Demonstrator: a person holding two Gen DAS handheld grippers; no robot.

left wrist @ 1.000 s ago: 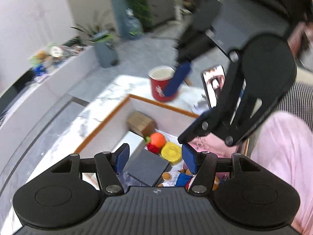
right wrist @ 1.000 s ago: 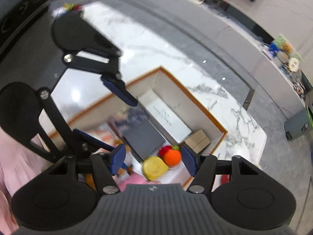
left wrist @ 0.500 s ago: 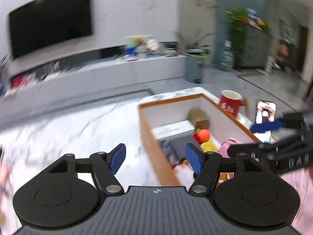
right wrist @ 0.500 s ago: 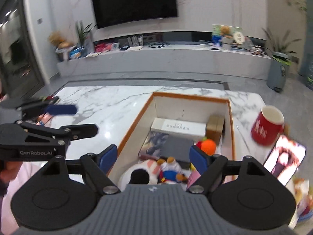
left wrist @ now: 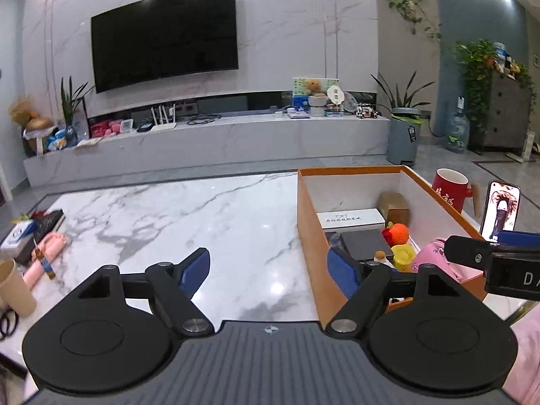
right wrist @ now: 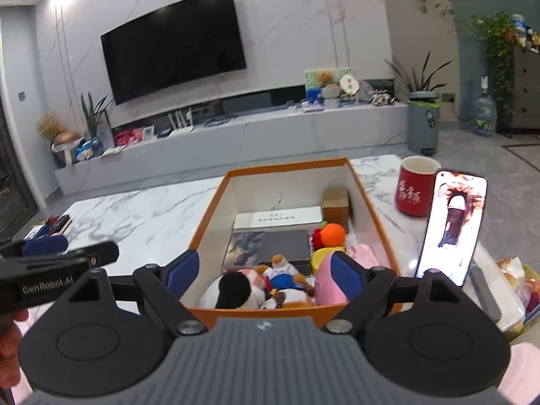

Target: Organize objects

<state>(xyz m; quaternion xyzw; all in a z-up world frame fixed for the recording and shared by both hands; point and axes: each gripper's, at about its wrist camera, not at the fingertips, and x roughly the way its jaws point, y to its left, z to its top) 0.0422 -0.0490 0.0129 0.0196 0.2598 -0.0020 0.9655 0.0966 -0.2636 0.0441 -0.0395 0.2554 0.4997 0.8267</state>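
Both grippers hover empty above the marble tabletop (left wrist: 202, 216). The left gripper (left wrist: 268, 270) has its fingers nearly fully spread and opening, nothing between them; it sits over bare marble just beside the orange box (right wrist: 209, 216). The right gripper (right wrist: 265, 271) is likewise opening wide and empty, aimed into the near end of the box.

The box already holds plush toys (right wrist: 266, 283), a dark book (right wrist: 287, 246), a white case (right wrist: 276, 217), a cardboard cube (right wrist: 335, 204) and an orange ball (right wrist: 332, 234).

Loose items lie at the far left edge: a pink object (left wrist: 47, 253) and a paper cup (left wrist: 15, 287).

Hazards: a phone (right wrist: 450, 229) stands propped upright just right of the box, near a red mug (right wrist: 413, 189). A sweep of the right gripper could likely topple either.
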